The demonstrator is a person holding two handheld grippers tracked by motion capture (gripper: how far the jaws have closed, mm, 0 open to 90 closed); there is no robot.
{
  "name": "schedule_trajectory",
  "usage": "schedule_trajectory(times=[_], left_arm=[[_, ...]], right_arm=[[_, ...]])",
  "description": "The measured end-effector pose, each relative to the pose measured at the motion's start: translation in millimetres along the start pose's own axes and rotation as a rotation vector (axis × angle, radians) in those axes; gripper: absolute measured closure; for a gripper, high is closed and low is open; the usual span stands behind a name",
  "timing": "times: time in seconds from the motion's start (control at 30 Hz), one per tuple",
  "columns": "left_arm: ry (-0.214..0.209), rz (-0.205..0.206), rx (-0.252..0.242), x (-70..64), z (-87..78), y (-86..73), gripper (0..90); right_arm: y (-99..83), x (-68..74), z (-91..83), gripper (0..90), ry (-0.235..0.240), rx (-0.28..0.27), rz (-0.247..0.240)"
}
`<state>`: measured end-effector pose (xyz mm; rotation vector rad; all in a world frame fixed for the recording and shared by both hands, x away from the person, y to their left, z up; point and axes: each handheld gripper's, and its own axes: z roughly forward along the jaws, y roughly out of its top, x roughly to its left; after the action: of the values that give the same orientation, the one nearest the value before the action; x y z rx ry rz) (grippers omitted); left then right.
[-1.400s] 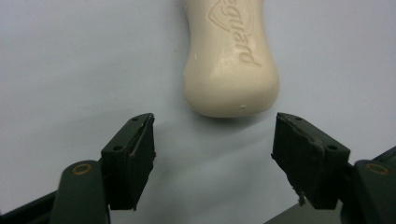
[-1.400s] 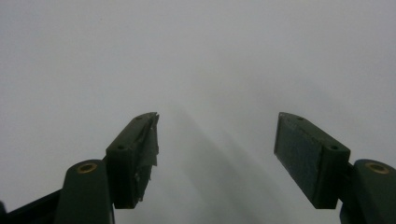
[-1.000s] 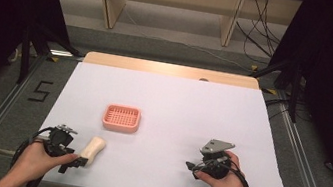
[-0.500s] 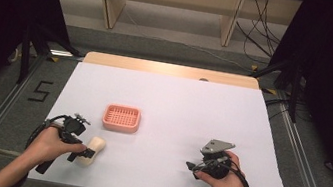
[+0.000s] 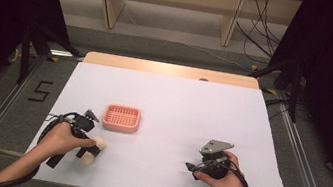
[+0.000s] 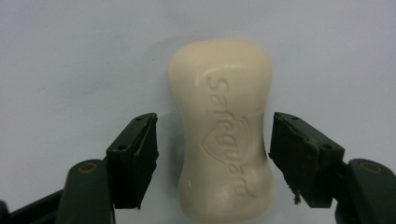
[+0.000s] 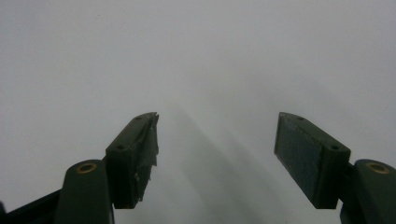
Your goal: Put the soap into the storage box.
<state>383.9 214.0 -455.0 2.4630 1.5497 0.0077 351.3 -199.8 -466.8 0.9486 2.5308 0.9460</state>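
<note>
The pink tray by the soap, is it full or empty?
Empty: the pink tray shows only its bare grid, and the soap lies outside it on the table.

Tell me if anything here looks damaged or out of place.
Only wear: the pad on one jaw of the right tool looks frayed and peeling. The soap bar lies intact between the left tool's open jaws.

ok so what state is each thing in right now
soap: lying flat on the table, logo up, between the open jaws of the left tool, not gripped
left tool: open, jaws on either side of the soap
right tool: open, holding nothing, over bare table
pink tray: upright on the table, nothing in it
table: covered with a white sheet
</note>
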Motion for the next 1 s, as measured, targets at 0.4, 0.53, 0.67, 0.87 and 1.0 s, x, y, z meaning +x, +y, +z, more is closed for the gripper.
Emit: schedule_trajectory(times=[0.4,0.53,0.67,0.87,1.0], left_arm=[[0.038,-0.036,0.064,-5.7,9.7,7.6,33.5],[0.053,-0.016,0.064,-6.5,11.1,8.4,36.0],[0.063,0.015,0.097,-8.1,9.3,9.7,42.9],[0.08,0.085,0.067,-10.0,11.8,7.8,48.7],[0.065,0.139,0.086,-8.8,10.4,7.7,48.9]], right_arm=[[-0.7,0.5,0.8,31.0,0.008,0.01,-0.001],[-0.7,0.2,0.2,31.0,0.018,0.031,-0.008],[-0.9,0.7,1.3,30.8,0.018,0.029,-0.008],[-0.7,0.7,1.4,30.7,0.022,0.038,-0.009],[-1.3,1.3,3.1,30.7,0.019,0.026,-0.006]])
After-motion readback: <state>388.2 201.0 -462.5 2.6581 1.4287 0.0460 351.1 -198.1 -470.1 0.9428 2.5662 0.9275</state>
